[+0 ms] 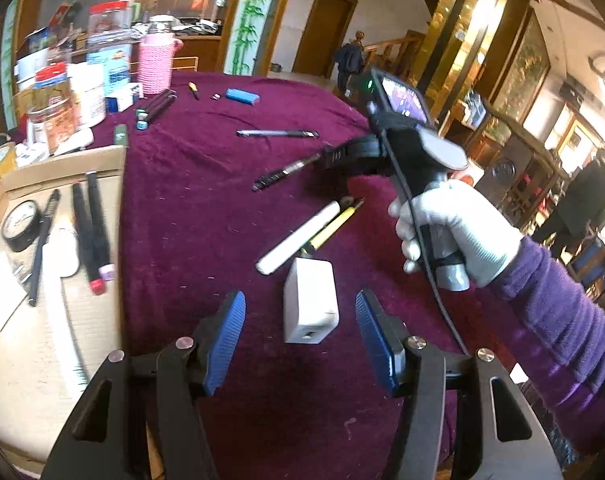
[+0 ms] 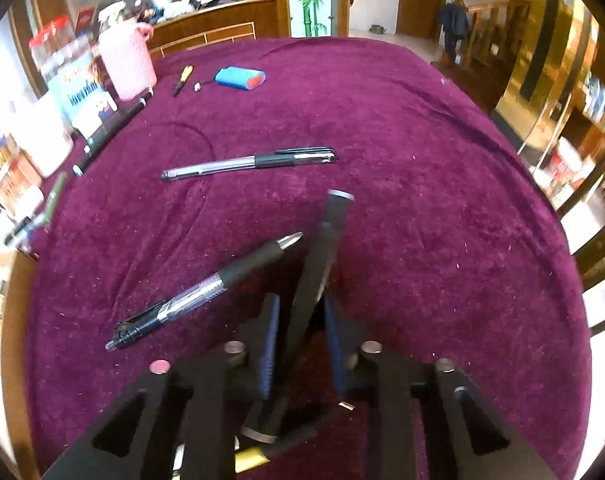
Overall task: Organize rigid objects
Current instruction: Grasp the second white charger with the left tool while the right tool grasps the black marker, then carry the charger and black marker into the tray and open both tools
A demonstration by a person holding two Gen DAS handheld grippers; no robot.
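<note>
My right gripper point(image 2: 298, 312) pinches what looks like a dark pen point(image 2: 322, 248) (long axis pointing away), while my left gripper point(image 1: 300, 320) hangs half-open, empty, straddling the white adapter point(image 1: 310, 304).

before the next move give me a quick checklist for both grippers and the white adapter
1. Right gripper shut on the black pen: ok.
2. Pen secure in the grip: cannot tell, it sits tilted.
3. Left gripper open: ok.
4. White adapter between the left fingers, pads clear of it: ok.
5. Space in the cardboard box for more items: ok.
6. Yellow-tipped pen clear of the adapter: cannot tell.
</note>
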